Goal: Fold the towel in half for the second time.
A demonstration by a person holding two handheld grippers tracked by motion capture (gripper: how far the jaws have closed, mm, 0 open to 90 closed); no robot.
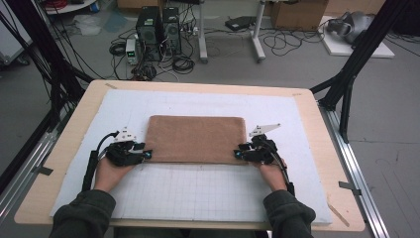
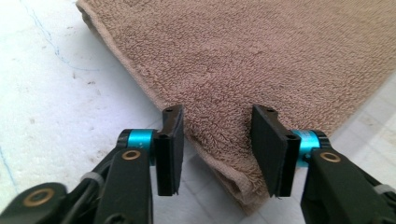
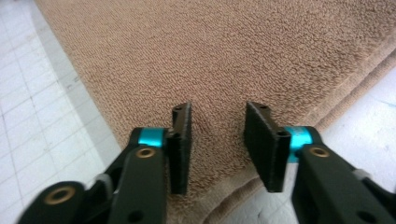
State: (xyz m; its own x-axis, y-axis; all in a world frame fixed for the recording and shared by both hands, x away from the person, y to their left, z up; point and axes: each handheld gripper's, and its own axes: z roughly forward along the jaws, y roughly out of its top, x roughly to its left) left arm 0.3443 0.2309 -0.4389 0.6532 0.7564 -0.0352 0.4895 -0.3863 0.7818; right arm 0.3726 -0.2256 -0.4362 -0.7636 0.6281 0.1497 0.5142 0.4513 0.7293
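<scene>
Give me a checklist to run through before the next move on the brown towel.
1. Towel lies flat and folded on the white mat: ok.
2. Left tongs straddle the towel's near left corner: ok.
3. Right tongs straddle the near right corner: ok.
4. Both tongs open, pads not pressing on cloth: ok.
5. All folded layers sit between the pads: cannot tell.
6. Both hands level along the near edge: ok.

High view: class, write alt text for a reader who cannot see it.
A folded brown towel lies on a white mat on a wooden table. A person's left gripper and right gripper sit at its two near corners, jaws apart.
</scene>
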